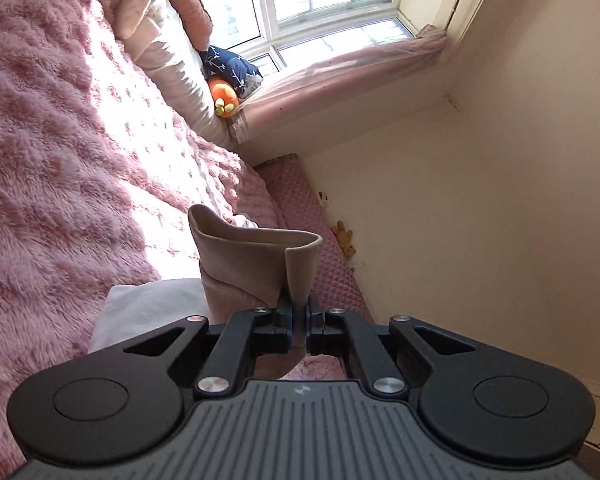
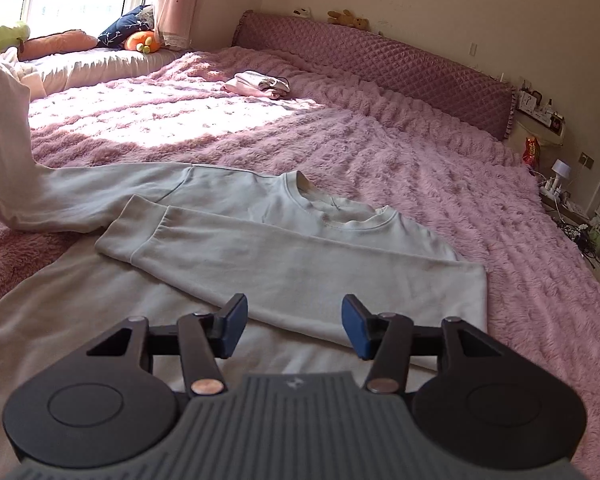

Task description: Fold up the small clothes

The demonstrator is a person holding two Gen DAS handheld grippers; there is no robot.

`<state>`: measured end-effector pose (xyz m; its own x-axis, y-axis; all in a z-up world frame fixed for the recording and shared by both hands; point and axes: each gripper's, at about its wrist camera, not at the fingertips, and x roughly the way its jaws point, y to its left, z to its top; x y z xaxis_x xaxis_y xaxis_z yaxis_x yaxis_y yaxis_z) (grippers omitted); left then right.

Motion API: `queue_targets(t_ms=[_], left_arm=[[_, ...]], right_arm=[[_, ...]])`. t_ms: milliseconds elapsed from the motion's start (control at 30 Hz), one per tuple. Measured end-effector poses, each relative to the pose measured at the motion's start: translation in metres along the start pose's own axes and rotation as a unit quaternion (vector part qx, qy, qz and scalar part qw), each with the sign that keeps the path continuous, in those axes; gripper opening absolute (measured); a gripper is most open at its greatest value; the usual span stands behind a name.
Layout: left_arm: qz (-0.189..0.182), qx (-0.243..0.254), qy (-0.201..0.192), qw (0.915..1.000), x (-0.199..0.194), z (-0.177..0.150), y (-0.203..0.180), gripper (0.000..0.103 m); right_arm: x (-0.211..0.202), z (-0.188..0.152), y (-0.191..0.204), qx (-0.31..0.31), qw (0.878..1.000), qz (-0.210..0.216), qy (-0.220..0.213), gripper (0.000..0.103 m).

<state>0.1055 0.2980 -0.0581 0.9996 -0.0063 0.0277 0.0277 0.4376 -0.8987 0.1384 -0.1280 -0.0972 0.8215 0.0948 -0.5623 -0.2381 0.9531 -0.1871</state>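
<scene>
A pale long-sleeved sweatshirt (image 2: pixel 300 240) lies flat on the pink fluffy bedspread (image 2: pixel 420 168), neck towards the headboard. One sleeve (image 2: pixel 228 248) is folded across its chest. The other sleeve (image 2: pixel 4 132) stretches left and rises off the bed at the frame's edge. In the left wrist view my left gripper (image 1: pixel 299 312) is shut on that sleeve's ribbed cuff (image 1: pixel 256 260), held up in the air. My right gripper (image 2: pixel 295 328) hovers open over the sweatshirt's lower part, with nothing between its blue pads (image 2: pixel 232 326).
A small pile of folded clothes (image 2: pixel 260 82) lies further up the bed. A quilted headboard (image 2: pixel 380 52) runs along the wall. Cushions and an orange plush toy (image 2: pixel 142 42) sit by the window. Bedside clutter and cables (image 2: pixel 560 184) are at the right.
</scene>
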Motion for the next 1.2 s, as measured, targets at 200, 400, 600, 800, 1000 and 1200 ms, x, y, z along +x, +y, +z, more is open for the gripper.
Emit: queue_targets(t_ms=[200,400,600,800,1000,1200], left_arm=[[-0.093,0.022,0.100,0.9904,0.065,-0.098,-0.065,0.005],[-0.128,0.023,0.220,0.9669,0.116,-0.216,-0.092,0.005],[-0.084,0.099,0.348,0.9284,0.151,-0.326,-0.076,0.005],[-0.045,0.230,0.489,0.8400,0.156,-0.408,-0.074,0.033],[-0.127,0.253,0.460,0.8413,0.117,-0.378,-0.111,0.059],[-0.082,0.282,0.384,0.8750,0.100,-0.288,-0.097,0.069]], right_arm=[[-0.015,-0.025,-0.055,0.034,0.999,-0.038,0.012,0.048],[-0.026,-0.052,-0.104,0.064,0.995,-0.073,0.027,0.049],[-0.029,-0.080,-0.145,0.098,0.989,-0.101,0.052,0.049],[-0.024,-0.095,-0.169,0.123,0.983,-0.117,0.069,0.049],[-0.014,-0.088,-0.183,0.169,0.977,-0.123,0.049,0.049],[0.017,-0.067,-0.205,0.252,0.966,-0.052,0.014,0.049]])
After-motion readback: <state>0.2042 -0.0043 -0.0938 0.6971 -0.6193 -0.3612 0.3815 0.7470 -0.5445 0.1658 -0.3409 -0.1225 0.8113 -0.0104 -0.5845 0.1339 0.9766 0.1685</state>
